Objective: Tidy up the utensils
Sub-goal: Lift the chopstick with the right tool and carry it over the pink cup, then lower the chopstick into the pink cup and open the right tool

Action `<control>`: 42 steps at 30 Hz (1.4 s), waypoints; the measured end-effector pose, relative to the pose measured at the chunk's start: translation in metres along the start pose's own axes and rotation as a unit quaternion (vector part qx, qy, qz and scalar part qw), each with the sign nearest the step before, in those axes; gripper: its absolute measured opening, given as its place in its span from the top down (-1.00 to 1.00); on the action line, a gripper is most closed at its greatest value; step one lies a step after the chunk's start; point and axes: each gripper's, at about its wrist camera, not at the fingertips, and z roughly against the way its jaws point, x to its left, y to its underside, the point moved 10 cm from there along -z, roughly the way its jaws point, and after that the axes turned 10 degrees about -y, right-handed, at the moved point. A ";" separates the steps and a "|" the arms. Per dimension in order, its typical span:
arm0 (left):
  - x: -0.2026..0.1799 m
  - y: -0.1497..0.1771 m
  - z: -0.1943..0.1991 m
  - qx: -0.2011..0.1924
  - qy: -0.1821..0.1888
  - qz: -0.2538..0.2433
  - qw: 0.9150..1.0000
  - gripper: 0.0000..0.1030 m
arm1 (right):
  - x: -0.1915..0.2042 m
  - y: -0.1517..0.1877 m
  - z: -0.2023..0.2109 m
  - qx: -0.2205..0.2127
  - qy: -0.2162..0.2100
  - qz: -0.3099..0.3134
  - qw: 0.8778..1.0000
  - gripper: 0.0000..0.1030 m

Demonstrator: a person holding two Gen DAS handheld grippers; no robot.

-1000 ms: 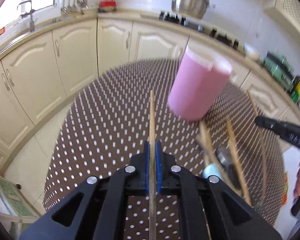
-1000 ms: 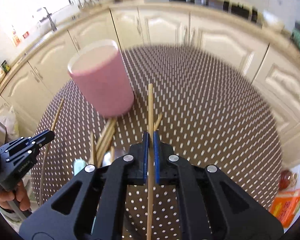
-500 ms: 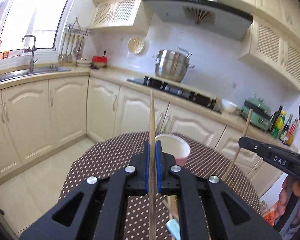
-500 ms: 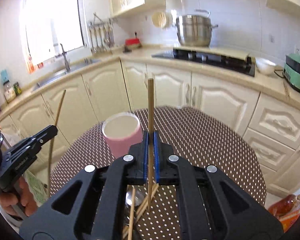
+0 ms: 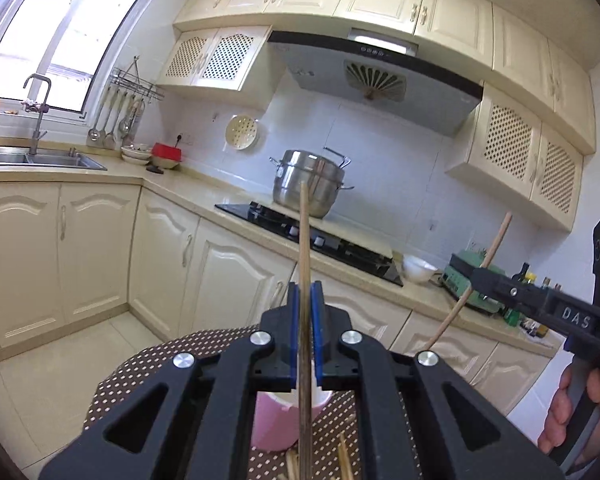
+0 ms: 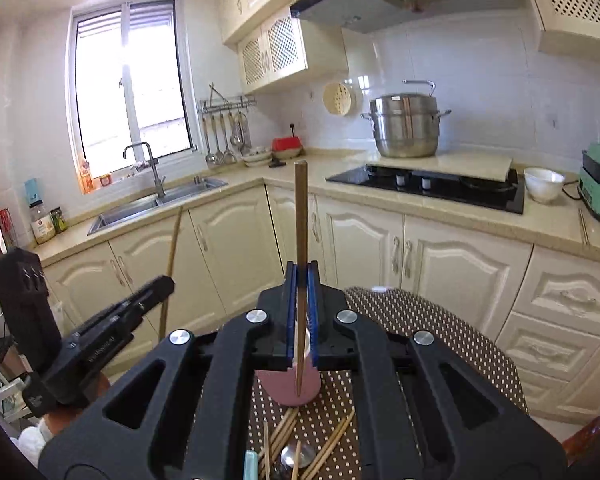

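chopsticks (image 5: 305,248) clamped upright in both grippers above the pink cup

chopsticks held one per tool. left gripper (image 5: 305,320) pinched tight on a brown chopstick, blue pads pressed against its shaft, tip pointing to 12 o'clock across the steel pot (image 5: 310,188) on the stove. lower end running down to 6 o'clock in front of the pink cup (image 5: 276,424), which sits on the dotted tablecloth (image 5: 140,372) just behind the jaws. right gripper (image 6: 301,312) likewise closed on a second chopstick (image 6: 300,216), standing near vertical, top toward 12 o'clock, bottom end hanging in front of the cup's wall. seen from the left wrist, the right tool at 3 o'clock, gripped by a hand (image 5: 580,412), its chopstick slanting up toward 1 o'clock. seen from the right wrist, the left tool at 9 o'clock, with its stick rising straight up. loose chopsticks (image 6: 324,440) scattered on the cloth at 6 o'clock, near side of the cup, beside a metal spoon (image 6: 296,456) and a pale blue handle (image 6: 250,465). cup upright, rim mostly hidden behind the jaws. neither held stick visibly inside the cup.
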 end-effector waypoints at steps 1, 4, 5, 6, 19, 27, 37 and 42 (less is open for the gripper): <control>-0.001 -0.003 -0.002 -0.006 0.004 -0.001 1.000 0.89 | 0.002 -0.008 0.001 -0.006 -0.002 0.002 1.000 0.89; -0.009 -0.013 -0.010 -0.037 0.005 -0.010 0.999 0.89 | 0.007 -0.030 -0.001 -0.026 -0.012 0.008 1.000 0.89; -0.011 -0.018 -0.014 -0.048 0.007 -0.011 0.999 0.89 | 0.008 -0.034 -0.002 -0.029 -0.014 0.009 0.999 0.89; -0.014 -0.022 -0.018 -0.053 0.007 -0.013 0.998 0.89 | 0.008 -0.034 -0.006 -0.029 -0.015 0.011 0.999 0.89; -0.026 -0.043 -0.065 -0.115 -0.005 -0.024 0.993 0.88 | -0.017 0.025 -0.083 0.044 -0.024 -0.006 0.999 0.89; -0.029 -0.046 -0.059 -0.160 -0.027 -0.037 0.986 0.88 | -0.023 0.046 -0.101 0.065 -0.033 -0.017 0.997 0.89; -0.027 -0.037 -0.060 -0.169 -0.031 -0.049 0.984 0.88 | -0.023 0.059 -0.107 0.079 -0.035 -0.023 0.996 0.89; -0.021 -0.021 -0.068 -0.147 -0.037 -0.050 0.987 0.88 | -0.021 0.064 -0.107 0.087 -0.034 -0.025 0.995 0.89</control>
